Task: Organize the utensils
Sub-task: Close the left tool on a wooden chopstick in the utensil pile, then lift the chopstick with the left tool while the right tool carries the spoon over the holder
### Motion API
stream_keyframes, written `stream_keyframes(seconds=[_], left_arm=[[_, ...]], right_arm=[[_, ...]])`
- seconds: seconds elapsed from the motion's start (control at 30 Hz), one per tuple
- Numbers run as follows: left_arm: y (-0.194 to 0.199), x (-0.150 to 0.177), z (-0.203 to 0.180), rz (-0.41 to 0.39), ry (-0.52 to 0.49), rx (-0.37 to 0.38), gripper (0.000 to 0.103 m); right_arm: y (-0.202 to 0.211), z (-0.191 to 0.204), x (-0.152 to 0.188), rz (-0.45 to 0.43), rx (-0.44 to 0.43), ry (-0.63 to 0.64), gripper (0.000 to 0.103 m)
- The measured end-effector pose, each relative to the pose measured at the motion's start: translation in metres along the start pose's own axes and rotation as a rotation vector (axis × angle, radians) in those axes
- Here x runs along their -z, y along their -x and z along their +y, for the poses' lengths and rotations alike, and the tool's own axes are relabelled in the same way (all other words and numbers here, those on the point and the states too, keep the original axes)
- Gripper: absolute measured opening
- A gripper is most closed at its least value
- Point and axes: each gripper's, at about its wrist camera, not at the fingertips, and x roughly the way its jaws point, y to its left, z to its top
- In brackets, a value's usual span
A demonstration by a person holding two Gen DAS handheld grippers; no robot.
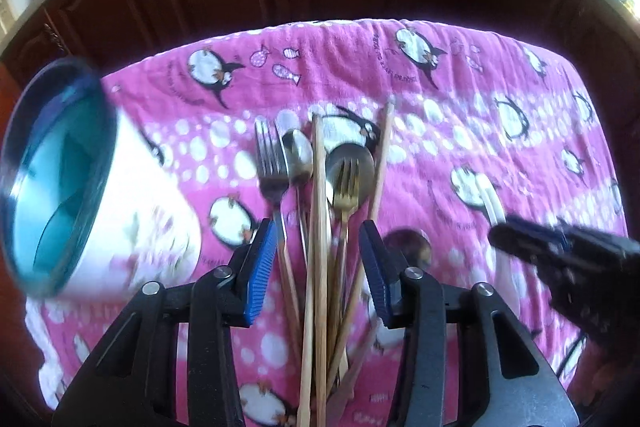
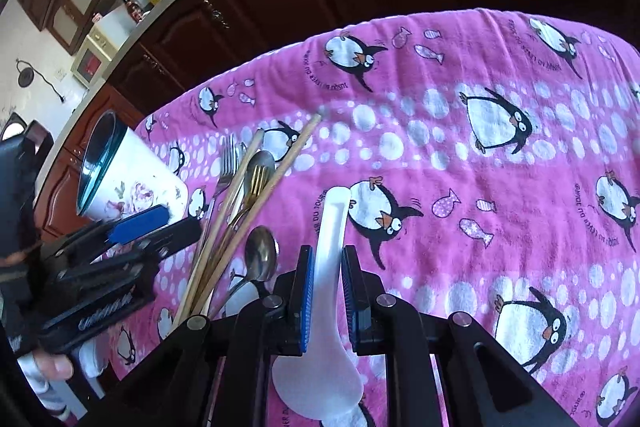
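Item 1: white plastic rice spoon (image 2: 329, 267). Location: on the pink penguin blanket (image 2: 480, 155), bowl toward 6 o'clock and handle tip toward 12 in the right wrist view. The right gripper (image 2: 325, 291) has its 2 blue pads closed onto the handle's mid-length, 1 pad on each side. Handling, as judged: light, stiff, smooth and likely slippery. The narrow handle is the sensible hold, and the present grip sits near it.

Item 2: utensil bundle (image 1: 320, 211). Contents: wooden chopsticks (image 1: 319, 187), a steel fork (image 1: 272, 167), a gold fork (image 1: 347, 187) and at least 2 steel spoons (image 1: 298, 155), heads fanned toward 12 o'clock. The lower ends drop out of the frame, so what holds them cannot be told. The left gripper (image 1: 316, 267) straddles the shafts with its fingers apart and no pad visibly pressing. Handling, as judged: metal pieces are heavier and slick, chopsticks light and prone to roll. Gathering them at mid-shaft suits best.

Item 3: floral cup with a teal rim (image 1: 60, 167), at 9 o'clock of the bundle, tilted or blurred. Probably the destination. If ceramic, it is fragile.
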Motion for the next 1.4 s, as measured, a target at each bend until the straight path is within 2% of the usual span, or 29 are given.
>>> stream_keyframes(seconds=[0.13,0.3,0.37,0.47,0.7,0.73,0.83,0.93,1.0,1.07,1.23,1.4], left_arm=[[-0.017,-0.016,-0.005,0.038,-0.014,-0.008,0.033],[-0.037,-0.032,-0.012,0.079,-0.042,-0.063,0.026],[-0.049,-0.037,-0.015,0.107,-0.051,-0.083,0.016],[-0.061,-0.043,-0.015,0.131,-0.042,-0.058,0.008],[-0.039,-0.051,0.001,0.068,-0.003,0.017,0.007],[-0.032,-0.05,0.003,0.06,0.007,0.033,0.007],[-0.016,-0.049,0.011,0.036,0.024,0.068,0.007],[0.002,-0.045,0.019,0.01,0.048,0.099,0.007],[0.016,-0.04,0.02,-0.013,0.065,0.112,0.007],[0.032,-0.03,0.02,-0.038,0.078,0.127,0.007],[0.068,-0.01,0.03,-0.091,0.091,0.166,0.007],[0.097,0.009,0.036,-0.145,0.11,0.196,0.007]], right_arm=[[-0.001,-0.002,-0.002,0.006,-0.012,0.002,0.013],[-0.004,-0.005,-0.005,0.012,-0.026,-0.01,0.013],[-0.004,-0.006,-0.005,0.013,-0.029,-0.011,0.013],[-0.004,-0.006,-0.006,0.013,-0.033,-0.012,0.013],[-0.01,-0.012,-0.009,0.028,0.003,-0.018,0.013],[-0.012,-0.015,-0.01,0.042,0.009,-0.034,0.016],[-0.019,-0.019,-0.012,0.079,0.003,-0.061,0.043],[-0.027,-0.011,-0.011,0.103,-0.007,-0.012,0.044],[-0.033,-0.008,-0.011,0.106,0.011,0.006,0.038],[-0.038,-0.007,-0.013,0.09,0.047,0.03,0.016],[-0.025,-0.009,-0.014,0.071,0.004,0.01,0.013],[0.015,0.003,-0.012,0.001,-0.041,0.042,0.012]])
